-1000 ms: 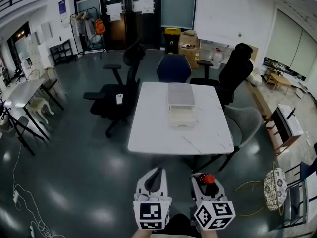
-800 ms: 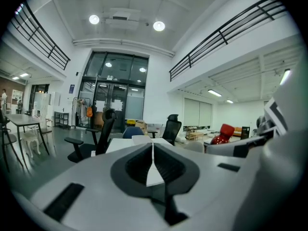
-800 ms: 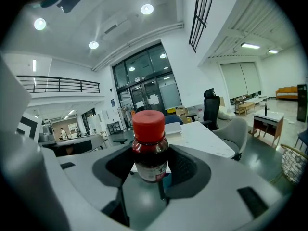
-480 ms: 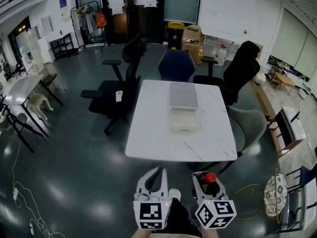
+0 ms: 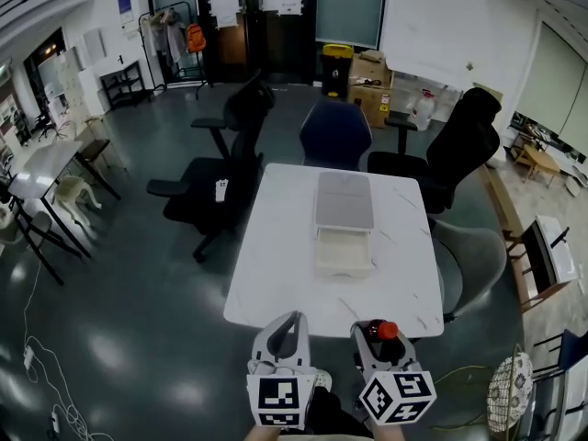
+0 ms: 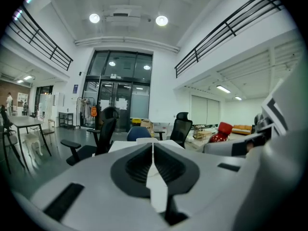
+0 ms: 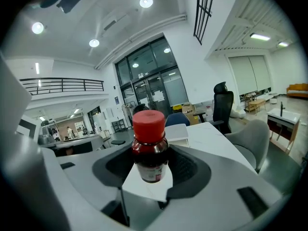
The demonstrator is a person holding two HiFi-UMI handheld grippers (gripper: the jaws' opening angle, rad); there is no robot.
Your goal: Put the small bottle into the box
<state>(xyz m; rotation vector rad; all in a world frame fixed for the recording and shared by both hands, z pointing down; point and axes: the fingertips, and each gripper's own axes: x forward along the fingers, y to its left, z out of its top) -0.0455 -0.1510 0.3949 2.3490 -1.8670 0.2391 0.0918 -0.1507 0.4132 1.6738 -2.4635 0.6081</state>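
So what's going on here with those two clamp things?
A person holds a two-jaw gripper in each hand. The right gripper is clamped on a small red-capped bottle, held upright; the left gripper is shut and empty. Both hang at the near edge of the white table, where an open box sits mid-table. The bottle is not yet in it.

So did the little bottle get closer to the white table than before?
Yes. The small bottle has moved forward toward the table: floor showed between them earlier, now it overlaps the table's near edge.
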